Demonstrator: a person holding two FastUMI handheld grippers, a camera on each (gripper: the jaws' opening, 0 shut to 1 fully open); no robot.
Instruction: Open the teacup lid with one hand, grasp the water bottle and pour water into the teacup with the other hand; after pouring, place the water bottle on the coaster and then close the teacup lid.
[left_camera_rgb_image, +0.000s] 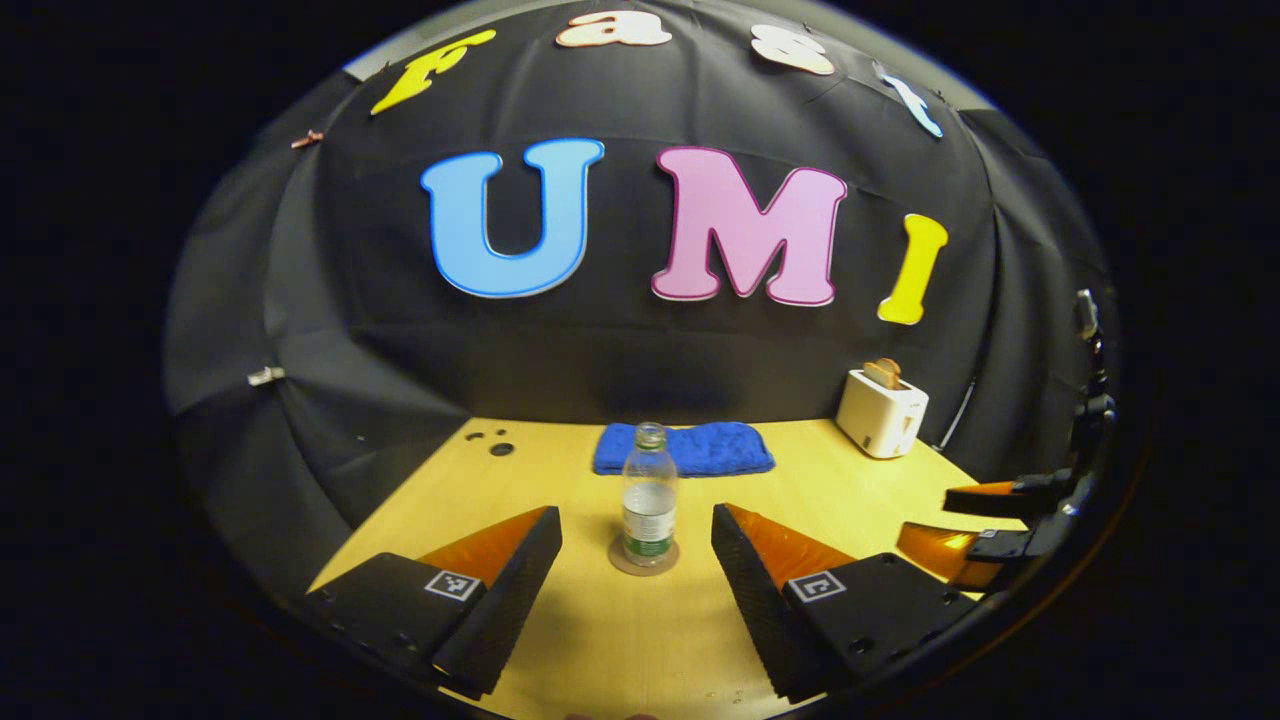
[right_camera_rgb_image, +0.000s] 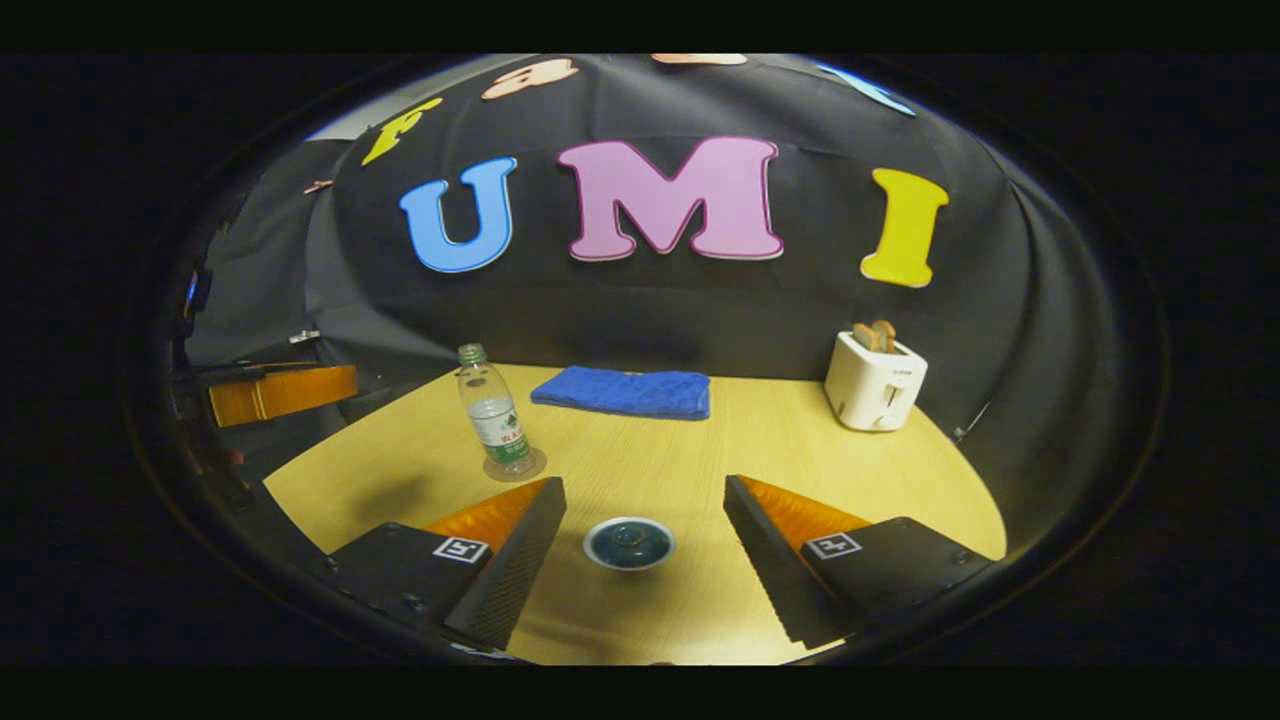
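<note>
1. Bottle (left_camera_rgb_image: 649, 497) upright on the round coaster (left_camera_rgb_image: 644, 561) in left gripper view, centred ahead of the left gripper (left_camera_rgb_image: 637, 560); fingers spread wide, gripping nothing.
2. Blue towel (left_camera_rgb_image: 684, 448) behind the bottle near the back wall, white toaster (left_camera_rgb_image: 881, 411) farther right with toast in its slots.
3. Right gripper view: bottle on coaster sits left of centre, well apart from the teacup (right_camera_rgb_image: 629, 542).
4. Teacup, lid on, lies between the spread fingers of the right gripper (right_camera_rgb_image: 645, 545), untouched; holding nothing.
</note>
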